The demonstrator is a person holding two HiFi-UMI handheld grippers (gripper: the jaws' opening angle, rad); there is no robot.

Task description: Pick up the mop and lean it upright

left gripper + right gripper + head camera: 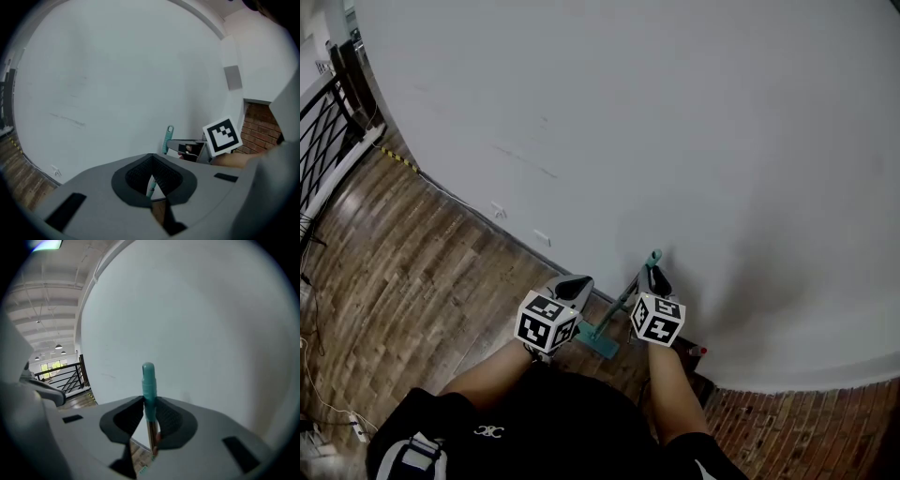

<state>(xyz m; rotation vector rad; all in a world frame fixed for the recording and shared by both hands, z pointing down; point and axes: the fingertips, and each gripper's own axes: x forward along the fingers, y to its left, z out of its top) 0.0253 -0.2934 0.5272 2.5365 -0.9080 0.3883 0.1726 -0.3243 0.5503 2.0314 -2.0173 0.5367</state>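
Observation:
The mop stands tilted against the white wall (675,122): its teal handle end (653,256) is up at the wall and its teal head (598,340) rests on the wood floor. My right gripper (656,279) is shut on the teal grip near the handle's top; in the right gripper view the mop handle (148,385) rises between the two pads of the right gripper (149,411). My left gripper (575,284) hovers just left of the pole, apart from it. In the left gripper view the left gripper (150,161) has its tips together and holds nothing. Beyond it are the mop handle (168,136) and the right gripper (180,146).
A black railing (323,131) runs along the far left, with a yellow-black striped cable cover (398,159) at the wall's foot. Brick flooring (806,431) lies at the lower right. A small dark object with a red tip (698,351) sits at the wall base right of the mop.

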